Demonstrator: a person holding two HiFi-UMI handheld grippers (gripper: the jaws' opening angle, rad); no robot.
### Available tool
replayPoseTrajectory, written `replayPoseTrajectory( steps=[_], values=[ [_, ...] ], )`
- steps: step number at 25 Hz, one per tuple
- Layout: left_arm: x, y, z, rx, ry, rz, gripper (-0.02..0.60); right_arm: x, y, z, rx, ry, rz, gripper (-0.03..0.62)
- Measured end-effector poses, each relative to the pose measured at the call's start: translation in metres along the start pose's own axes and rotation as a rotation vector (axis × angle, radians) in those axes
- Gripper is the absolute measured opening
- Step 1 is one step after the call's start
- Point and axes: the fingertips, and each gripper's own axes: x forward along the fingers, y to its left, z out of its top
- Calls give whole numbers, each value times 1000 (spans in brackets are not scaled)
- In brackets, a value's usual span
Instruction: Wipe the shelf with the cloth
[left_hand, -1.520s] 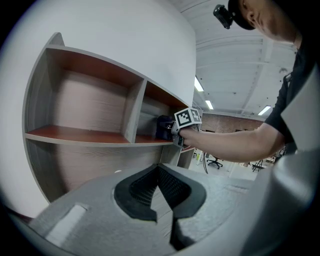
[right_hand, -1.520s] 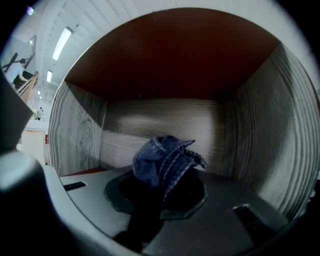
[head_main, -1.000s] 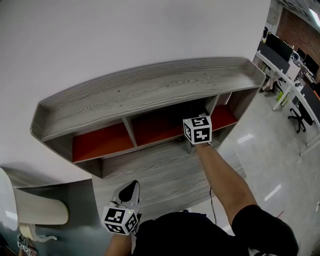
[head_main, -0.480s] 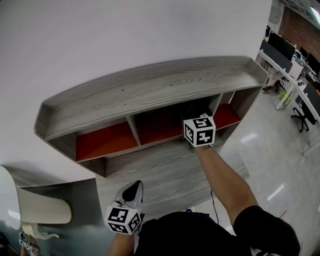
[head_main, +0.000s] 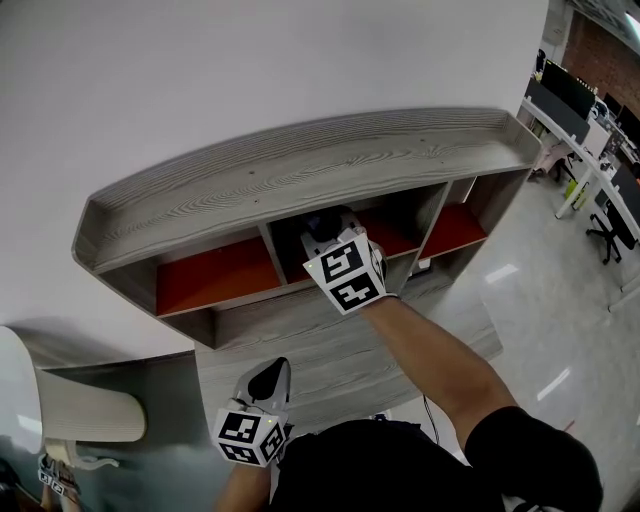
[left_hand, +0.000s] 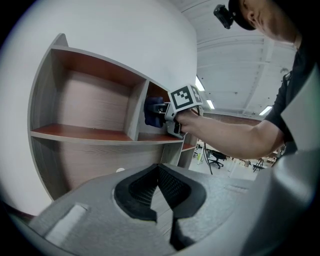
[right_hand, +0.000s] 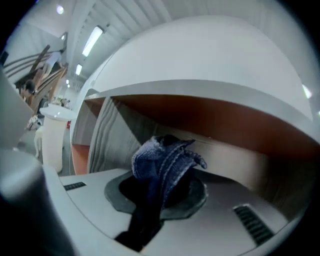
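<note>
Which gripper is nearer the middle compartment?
Right. The right gripper, clamping the cloth, sits at the mouth of the middle compartment; the left gripper hangs low, near the person.

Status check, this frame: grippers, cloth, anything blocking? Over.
Right gripper shut on blue cloth, inside the middle compartment of the shelf. Left gripper shut, empty, held low off the shelf. Nothing seen in the way.
</note>
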Motion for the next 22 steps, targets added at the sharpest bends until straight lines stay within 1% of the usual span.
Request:
replayPoseTrajectory(
  steps=[3, 7, 10, 15, 18, 22],
  values=[
    [-4, 4, 0, -5, -5, 13, 9, 9, 15, 9, -150, 30, 6, 78],
    [-9, 9, -1, -13, -10, 29, 9, 16, 26, 18, -260, 39, 1, 78],
    [-12, 11, -1, -19, -12, 37, 9, 17, 28, 24, -352, 33, -30, 78],
    [-13, 13, -6, -26, -6, 39, 9, 19, 32, 23, -558, 48, -92, 78],
    [-13, 13, -8, -30, -4, 37, 9, 19, 36, 14, -629, 67, -97, 78],
    [-11, 14, -6, -31, -11, 36, 9, 18, 42, -1, -667, 92, -82, 78]
  ],
)
